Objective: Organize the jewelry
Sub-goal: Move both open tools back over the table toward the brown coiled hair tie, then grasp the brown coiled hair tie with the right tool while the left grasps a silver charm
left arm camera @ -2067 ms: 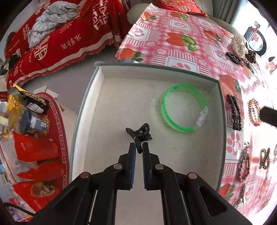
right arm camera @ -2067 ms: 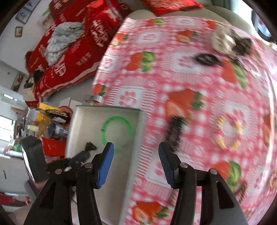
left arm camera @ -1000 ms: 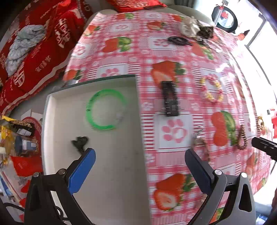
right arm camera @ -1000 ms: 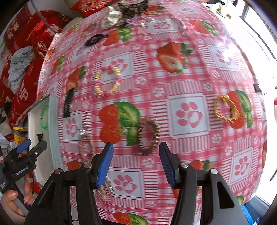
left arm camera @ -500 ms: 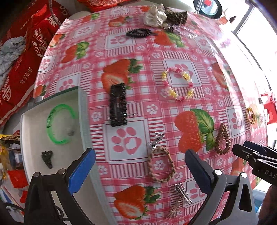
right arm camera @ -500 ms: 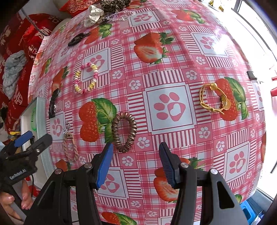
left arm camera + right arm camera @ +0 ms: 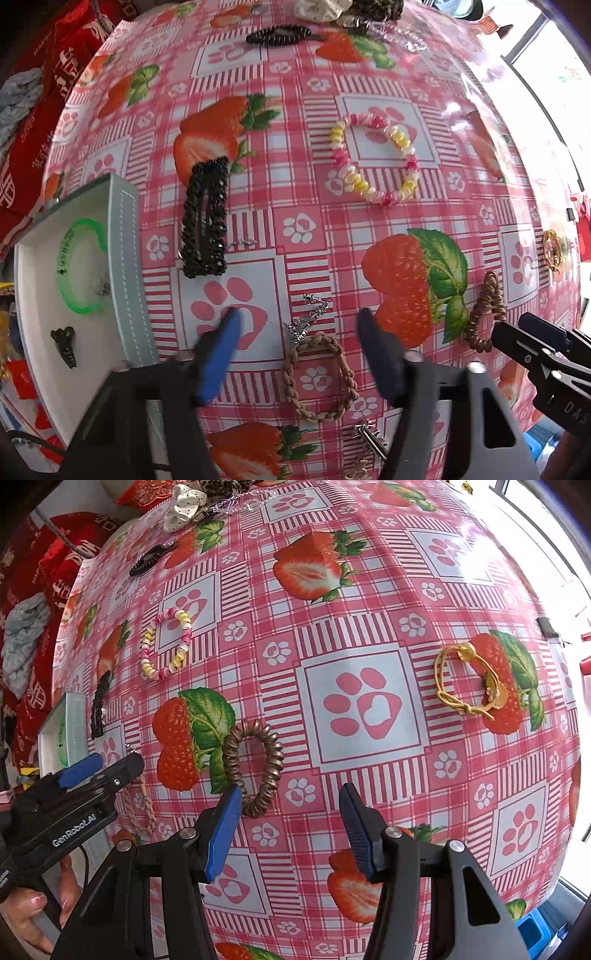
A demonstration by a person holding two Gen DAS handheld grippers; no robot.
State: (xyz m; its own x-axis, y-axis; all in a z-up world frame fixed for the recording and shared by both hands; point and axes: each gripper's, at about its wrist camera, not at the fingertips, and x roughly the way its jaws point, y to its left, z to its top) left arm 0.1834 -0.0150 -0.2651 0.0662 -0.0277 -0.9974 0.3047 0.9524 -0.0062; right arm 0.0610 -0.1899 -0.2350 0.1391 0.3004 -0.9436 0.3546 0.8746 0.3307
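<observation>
The left gripper (image 7: 299,325) hangs over the strawberry-print tablecloth (image 7: 303,177) with its blue-padded fingers (image 7: 221,350) spread wide and holding nothing. A braided tan bracelet (image 7: 317,376) lies on the cloth between those fingers, its loop reaching back toward the gripper body, with a small silver chain piece (image 7: 306,317) touching its far end. Beyond the left finger, a black rectangular hair clip (image 7: 205,218) lies just beside the white jewelry tray (image 7: 125,266), which sits at the tablecloth's left edge. Inside the tray are a green bangle (image 7: 79,266) and a small dark clip (image 7: 64,345), apart from each other. Farther toward the cloth's middle rests a pink-and-yellow beaded bracelet (image 7: 373,158).

The right gripper (image 7: 291,808) also stands wide apart and empty, hovering near the tablecloth's near edge. A bronze spiral hair tie (image 7: 255,768) lies just beyond its left finger (image 7: 223,827), its near end beside the fingertip, mostly outside the gap between the two fingers; whether the tip touches it cannot be told. Well apart, toward the cloth's right edge, a gold cord bracelet (image 7: 469,679) rests on a printed strawberry. At the far edge lie a black coil hair tie (image 7: 282,35) and a white scrunchie (image 7: 184,506).
</observation>
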